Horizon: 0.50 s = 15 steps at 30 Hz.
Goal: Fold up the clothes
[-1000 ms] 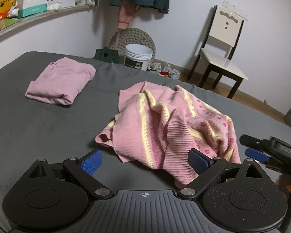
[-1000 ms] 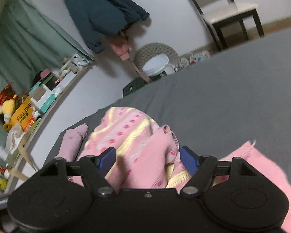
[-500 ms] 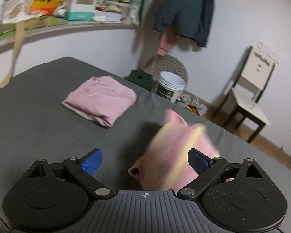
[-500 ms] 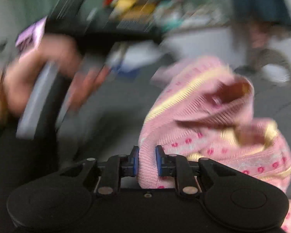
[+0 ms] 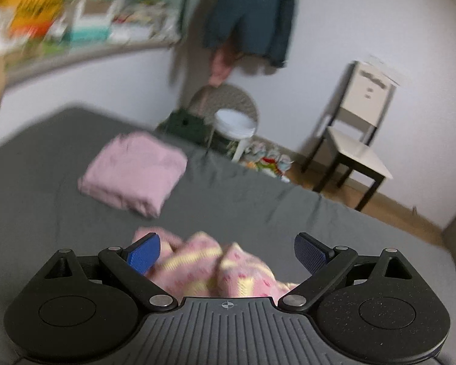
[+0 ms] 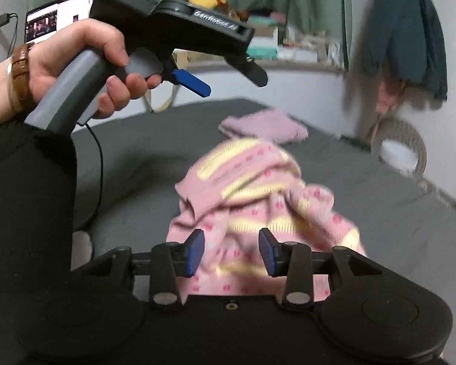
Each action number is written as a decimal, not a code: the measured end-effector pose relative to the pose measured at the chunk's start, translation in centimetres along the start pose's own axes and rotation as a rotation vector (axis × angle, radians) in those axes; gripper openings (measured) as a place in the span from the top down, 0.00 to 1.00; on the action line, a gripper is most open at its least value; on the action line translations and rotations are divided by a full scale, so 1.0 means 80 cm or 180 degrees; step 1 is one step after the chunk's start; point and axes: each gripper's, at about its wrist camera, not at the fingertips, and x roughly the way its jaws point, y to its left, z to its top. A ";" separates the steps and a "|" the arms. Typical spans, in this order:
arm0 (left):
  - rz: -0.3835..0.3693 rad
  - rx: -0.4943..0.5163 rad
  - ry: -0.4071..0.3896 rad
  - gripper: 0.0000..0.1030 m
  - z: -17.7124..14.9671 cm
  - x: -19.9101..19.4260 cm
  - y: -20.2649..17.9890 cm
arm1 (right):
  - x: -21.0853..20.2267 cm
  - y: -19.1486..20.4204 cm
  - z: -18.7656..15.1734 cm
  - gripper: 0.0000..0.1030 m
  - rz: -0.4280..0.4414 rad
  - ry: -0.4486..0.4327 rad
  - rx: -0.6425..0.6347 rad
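A pink knitted sweater [image 6: 252,194] with yellow stripes lies bunched on the grey bed [image 6: 136,158]. My right gripper [image 6: 231,252] is open just above its near edge, fabric showing between the blue pads without being pinched. In the left wrist view the sweater [image 5: 212,270] sits low between the wide-open fingers of my left gripper [image 5: 228,255]. From the right wrist view a hand holds the left gripper [image 6: 228,79] in the air above and left of the sweater. A folded plain pink garment [image 5: 133,170] rests farther back on the bed [image 5: 45,213], also seen as a folded garment [image 6: 264,127].
A white-seated chair [image 5: 355,146], a white bucket [image 5: 235,121] and a round wicker piece stand beyond the bed's far edge. A dark jacket [image 5: 249,24] hangs on the wall. A cluttered shelf [image 5: 76,24] runs along the left. The person's dark-clothed body [image 6: 24,213] fills the left.
The right gripper, shut on the sweater half a second ago, has dragged it nearer and opened. The left gripper stayed open and rose, the sweater now low in its view.
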 end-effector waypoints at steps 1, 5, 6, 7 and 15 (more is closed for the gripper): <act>0.0013 0.0155 -0.0009 0.07 0.006 -0.004 0.001 | 0.002 0.005 0.001 0.60 0.0034 -0.0101 0.0011; 0.0329 0.0805 0.0149 0.07 0.016 -0.006 0.004 | 0.033 0.028 0.009 0.35 -0.0099 -0.0237 -0.0218; 0.0372 0.0927 0.0253 0.07 0.017 -0.002 0.004 | 0.042 0.037 0.011 0.37 -0.0244 -0.0250 -0.0341; 0.0386 0.0989 0.0341 0.07 0.019 0.001 0.005 | 0.053 0.042 0.010 0.61 -0.0379 -0.0177 -0.0445; 0.0420 0.1705 0.0638 0.07 0.021 -0.019 -0.011 | 0.018 -0.031 -0.002 0.90 -0.0678 -0.0139 0.0590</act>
